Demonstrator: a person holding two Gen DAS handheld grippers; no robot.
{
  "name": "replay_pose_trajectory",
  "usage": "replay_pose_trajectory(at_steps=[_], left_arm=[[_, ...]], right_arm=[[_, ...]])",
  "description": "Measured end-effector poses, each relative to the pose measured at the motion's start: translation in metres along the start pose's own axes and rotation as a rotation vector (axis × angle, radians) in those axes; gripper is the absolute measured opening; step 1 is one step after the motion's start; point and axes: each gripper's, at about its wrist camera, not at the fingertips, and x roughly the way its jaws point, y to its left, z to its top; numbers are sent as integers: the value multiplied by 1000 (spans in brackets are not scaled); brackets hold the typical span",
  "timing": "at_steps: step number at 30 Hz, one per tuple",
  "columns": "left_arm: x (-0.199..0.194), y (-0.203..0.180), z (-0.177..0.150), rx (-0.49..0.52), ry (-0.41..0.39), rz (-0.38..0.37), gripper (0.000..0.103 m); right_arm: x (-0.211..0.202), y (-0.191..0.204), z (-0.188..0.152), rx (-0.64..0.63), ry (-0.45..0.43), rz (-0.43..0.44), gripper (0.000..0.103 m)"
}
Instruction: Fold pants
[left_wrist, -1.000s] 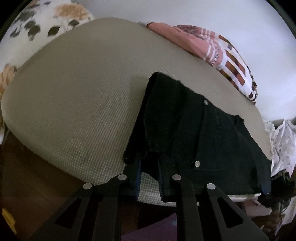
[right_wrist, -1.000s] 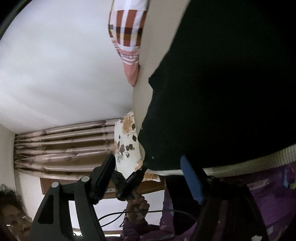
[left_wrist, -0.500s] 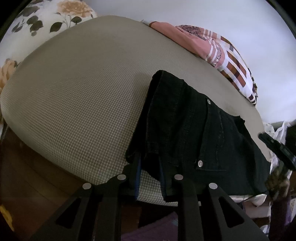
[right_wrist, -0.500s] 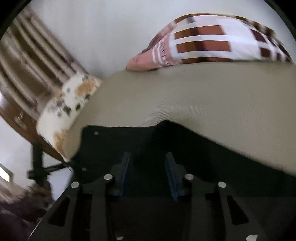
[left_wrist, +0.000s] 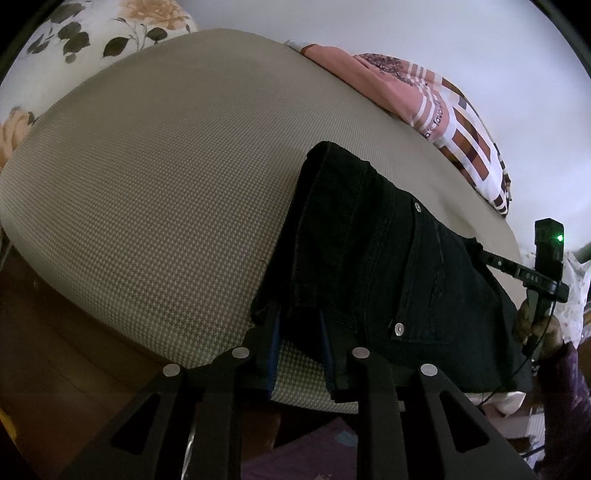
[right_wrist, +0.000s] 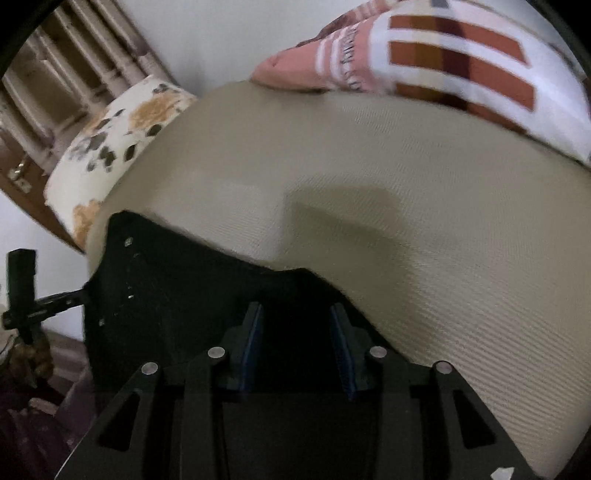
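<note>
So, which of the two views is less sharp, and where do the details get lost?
Right wrist view: motion-blurred; the black denim pants are almost featureless. Left wrist view: sharp; the beige woven mattress cover shows its weave and the pants their seams, with fisheye bending.

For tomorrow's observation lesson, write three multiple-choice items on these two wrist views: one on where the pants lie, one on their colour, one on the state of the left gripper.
1. Where do the pants lie?
A. at the near edge of the beige mattress
B. on the floral pillow
C. on the floor

2. What colour are the pants?
A. beige
B. black
C. pink

3. The left gripper is
A. shut on nothing
B. open at the pants' edge
C. out of view

Answers: 1 A, dark cloth rests on the beige surface by its front edge. 2 B, the denim reads black. 3 B, blue pads stand apart with cloth between them.
</note>
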Motion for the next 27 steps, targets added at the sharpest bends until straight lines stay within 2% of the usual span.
replay_pose_trajectory(at_steps=[2, 6, 11, 16, 18, 20, 22, 23, 24, 25, 27], left_arm=[[0, 0, 0, -3, -1, -2, 24], [0, 0, -1, -3, -6, -1, 24], [1, -2, -2, 1, -18, 8, 25], [2, -1, -2, -4, -18, 5, 25], [1, -1, -4, -1, -25, 3, 25], [0, 0, -4, -6, -26, -7, 26], [-1, 4, -3, -27, -19, -24, 26], [-2, 6, -2, -50, -12, -35, 26], [-4, 7, -1, -62, -9, -37, 29], [-7, 7, 0, -67, -13, -19, 34], [-17, 6, 2, -59, -41, 20, 37]], right_arm=[[2, 8, 0, -58, 14, -40, 26], [-1, 2, 6, -29, -22, -50, 10], [9, 2, 14, -7, -64, -177, 6], [12, -3, 10, 27, -131, -166, 6], [11, -7, 8, 50, -153, -129, 7], [6, -28, 9, 142, -164, -6, 9], [0, -49, 5, 249, -192, 82, 39], [-9, -63, 1, 321, -235, 133, 39], [-17, -71, -3, 364, -272, 133, 39], [-31, -81, -11, 425, -335, 137, 39], [-61, -93, -31, 524, -449, 181, 39]])
